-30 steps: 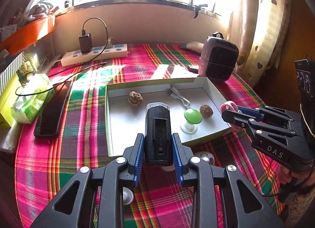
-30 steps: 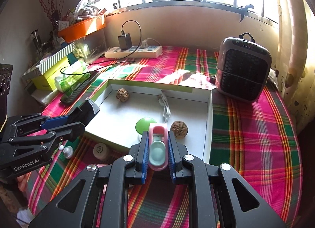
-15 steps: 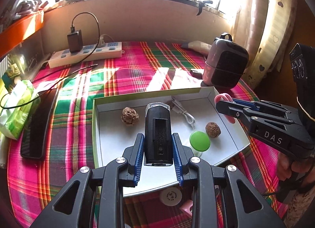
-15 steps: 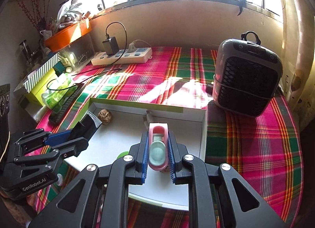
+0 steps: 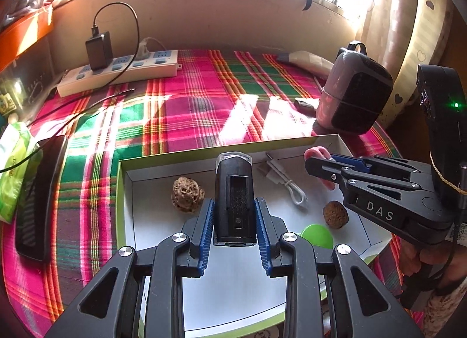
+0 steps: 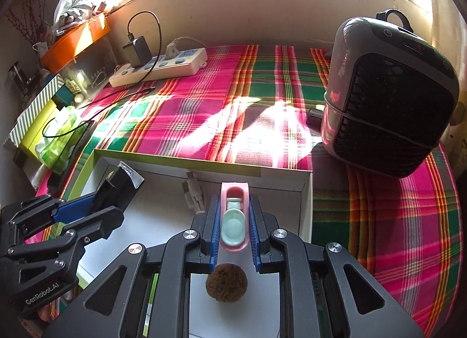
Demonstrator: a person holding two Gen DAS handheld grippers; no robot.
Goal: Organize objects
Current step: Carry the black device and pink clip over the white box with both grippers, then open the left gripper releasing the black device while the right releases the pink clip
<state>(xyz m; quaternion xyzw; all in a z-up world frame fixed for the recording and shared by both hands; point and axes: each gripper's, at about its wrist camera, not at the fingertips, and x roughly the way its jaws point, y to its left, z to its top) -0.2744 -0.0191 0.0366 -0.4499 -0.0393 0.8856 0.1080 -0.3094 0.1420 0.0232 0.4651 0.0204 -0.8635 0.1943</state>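
Both hands are over the white tray [image 5: 125, 192] on the plaid-covered desk [image 5: 186, 110]. The left gripper [image 5: 235, 218] is clamped on a black bike light [image 5: 233, 195], lens forward, held above the tray floor, presumably to set it among the walnuts [image 5: 186, 194] and cable [image 5: 287, 183]. The right gripper [image 6: 235, 221] pinches a pink clip [image 6: 234, 215], perhaps a nail clipper, near the tray's far right corner.
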